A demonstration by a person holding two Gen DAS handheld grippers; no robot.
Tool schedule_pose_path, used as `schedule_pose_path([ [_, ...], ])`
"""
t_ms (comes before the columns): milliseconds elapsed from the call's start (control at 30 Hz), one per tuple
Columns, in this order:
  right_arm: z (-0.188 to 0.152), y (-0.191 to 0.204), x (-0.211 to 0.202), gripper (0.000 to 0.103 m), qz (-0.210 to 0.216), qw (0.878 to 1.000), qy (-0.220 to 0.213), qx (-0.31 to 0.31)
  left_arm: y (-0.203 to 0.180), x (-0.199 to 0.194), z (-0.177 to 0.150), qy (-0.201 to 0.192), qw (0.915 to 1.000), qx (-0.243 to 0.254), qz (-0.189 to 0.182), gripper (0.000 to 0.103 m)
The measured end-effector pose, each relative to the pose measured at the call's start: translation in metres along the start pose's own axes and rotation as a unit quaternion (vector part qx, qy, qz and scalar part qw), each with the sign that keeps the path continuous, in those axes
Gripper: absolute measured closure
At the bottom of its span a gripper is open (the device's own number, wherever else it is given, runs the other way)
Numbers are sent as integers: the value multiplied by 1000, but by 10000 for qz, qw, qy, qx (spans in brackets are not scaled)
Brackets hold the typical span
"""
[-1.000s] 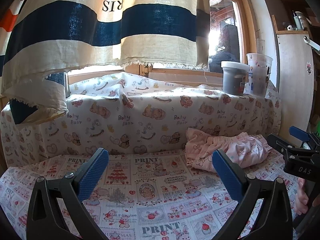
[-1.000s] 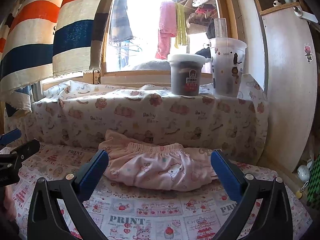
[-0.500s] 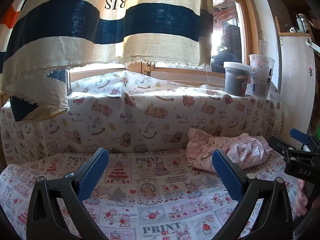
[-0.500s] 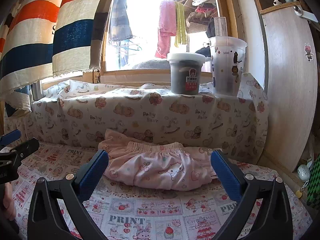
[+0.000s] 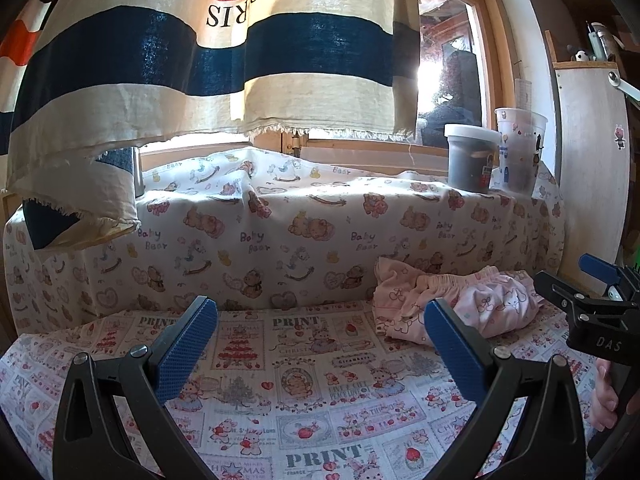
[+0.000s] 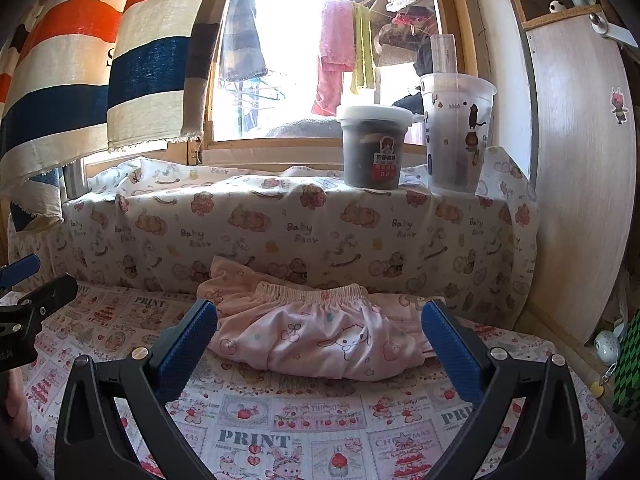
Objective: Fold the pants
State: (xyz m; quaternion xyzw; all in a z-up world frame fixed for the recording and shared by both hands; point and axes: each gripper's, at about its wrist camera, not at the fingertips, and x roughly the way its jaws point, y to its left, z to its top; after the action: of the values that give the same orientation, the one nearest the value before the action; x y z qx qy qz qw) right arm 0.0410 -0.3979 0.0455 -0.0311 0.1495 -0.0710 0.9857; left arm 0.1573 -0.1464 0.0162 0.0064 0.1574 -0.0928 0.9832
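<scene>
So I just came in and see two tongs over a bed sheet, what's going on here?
A person holds tongs in each hand, about to fold a pair of pink pants. The pants lie bunched on the printed sheet against the covered ledge, still unfolded. The right tongs are open and aimed straight at the pants, not touching them. The left tongs are open too, off to the left over bare sheet. Nothing is gripped yet.

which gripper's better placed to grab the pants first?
Right. The pink pants lie bunched straight ahead of the right gripper, centred between its open fingers. In the left gripper's view they sit off to the right, so it would have to swing over.
</scene>
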Motion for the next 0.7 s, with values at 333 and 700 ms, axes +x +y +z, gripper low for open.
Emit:
schedule_pose_path([
  [333,0,3,-1,1,33,10000,34,-36,0,0,0,2,10000,-4,-2,0],
  [700,0,4,-1,1,37,10000,39,-50,0,0,0,6,10000,-5,0,0],
])
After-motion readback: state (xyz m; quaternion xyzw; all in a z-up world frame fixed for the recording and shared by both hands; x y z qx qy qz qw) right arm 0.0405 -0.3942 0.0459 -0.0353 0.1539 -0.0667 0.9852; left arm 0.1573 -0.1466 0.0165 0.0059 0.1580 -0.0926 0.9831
